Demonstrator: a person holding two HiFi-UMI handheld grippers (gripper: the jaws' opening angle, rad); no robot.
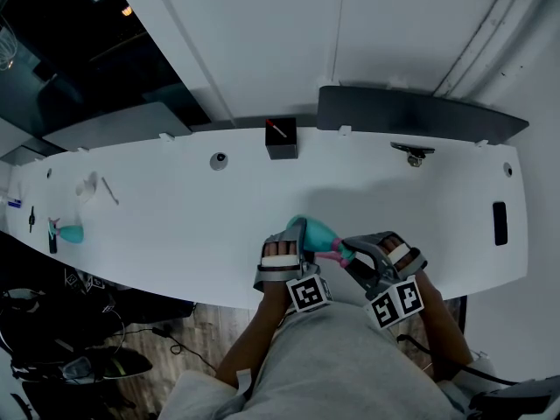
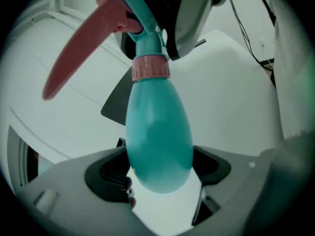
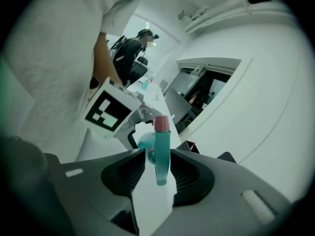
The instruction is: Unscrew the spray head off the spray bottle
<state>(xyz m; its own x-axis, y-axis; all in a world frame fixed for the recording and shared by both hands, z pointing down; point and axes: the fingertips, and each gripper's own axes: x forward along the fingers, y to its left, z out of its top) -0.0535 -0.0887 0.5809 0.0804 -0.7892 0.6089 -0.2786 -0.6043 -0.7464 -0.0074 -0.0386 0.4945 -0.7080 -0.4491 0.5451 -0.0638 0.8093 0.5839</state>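
Note:
A teal spray bottle (image 1: 317, 232) is held in the air over the near edge of the white table (image 1: 175, 226). My left gripper (image 1: 294, 236) is shut on the bottle's fat body (image 2: 157, 136), with a pad against each side. Beyond the jaws, the pink collar (image 2: 150, 68), the teal spray head (image 2: 140, 18) and the long pink trigger (image 2: 78, 53) show. My right gripper (image 3: 158, 177) stands round the spray head (image 3: 161, 151) with its jaws open. A narrow gap shows on the left side of the head. In the head view the right gripper (image 1: 357, 254) meets the pink end (image 1: 336, 254) from the right.
A second teal spray bottle (image 1: 68, 233) lies at the table's far left. At the back stand a small black box (image 1: 281, 138), a dark clamp (image 1: 413, 152) and a dark panel (image 1: 420, 114). A person (image 3: 129, 48) sits in the background of the right gripper view.

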